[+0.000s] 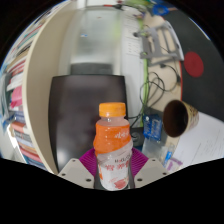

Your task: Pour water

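Observation:
An orange-capped plastic bottle (112,145) with an orange-and-white label stands upright between my fingers, its lower body pressed by both pink pads (84,160). My gripper (111,172) is shut on the bottle. To the right and a little beyond lies a cup (180,118) tipped on its side, its dark mouth facing the bottle. The bottle's base is hidden between the fingers.
A black chair back (82,108) stands behind the bottle. Shelves with books (18,95) run along the left. Cables and small items (153,125) clutter the desk to the right, beside white papers (190,150). A red round object (194,64) sits further right.

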`<state>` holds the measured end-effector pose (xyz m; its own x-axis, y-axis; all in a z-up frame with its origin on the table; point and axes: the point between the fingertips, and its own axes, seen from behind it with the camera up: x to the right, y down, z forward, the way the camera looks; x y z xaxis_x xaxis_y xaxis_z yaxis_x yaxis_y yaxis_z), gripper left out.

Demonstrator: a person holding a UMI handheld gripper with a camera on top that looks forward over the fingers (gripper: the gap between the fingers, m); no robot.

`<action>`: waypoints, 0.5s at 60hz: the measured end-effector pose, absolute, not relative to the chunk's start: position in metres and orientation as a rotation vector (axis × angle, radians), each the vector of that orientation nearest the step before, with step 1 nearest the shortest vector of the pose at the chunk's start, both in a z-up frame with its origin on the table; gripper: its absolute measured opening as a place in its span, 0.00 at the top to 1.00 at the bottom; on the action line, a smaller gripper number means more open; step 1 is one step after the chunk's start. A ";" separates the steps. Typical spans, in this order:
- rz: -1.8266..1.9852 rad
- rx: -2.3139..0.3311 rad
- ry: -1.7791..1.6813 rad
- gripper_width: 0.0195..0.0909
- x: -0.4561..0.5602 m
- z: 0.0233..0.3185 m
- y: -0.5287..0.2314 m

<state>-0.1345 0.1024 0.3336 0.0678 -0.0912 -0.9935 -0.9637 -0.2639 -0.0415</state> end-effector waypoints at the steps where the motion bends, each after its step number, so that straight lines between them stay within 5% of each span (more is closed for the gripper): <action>1: 1.273 -1.517 1.059 0.71 -0.131 0.340 0.101; 20: 0.241 -1.597 0.417 0.69 0.014 0.392 0.084; 30: -0.071 -1.617 0.332 0.69 0.093 0.349 0.089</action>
<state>0.0932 0.0893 0.3490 0.9544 -0.2552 -0.1546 -0.1697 -0.0380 -0.9848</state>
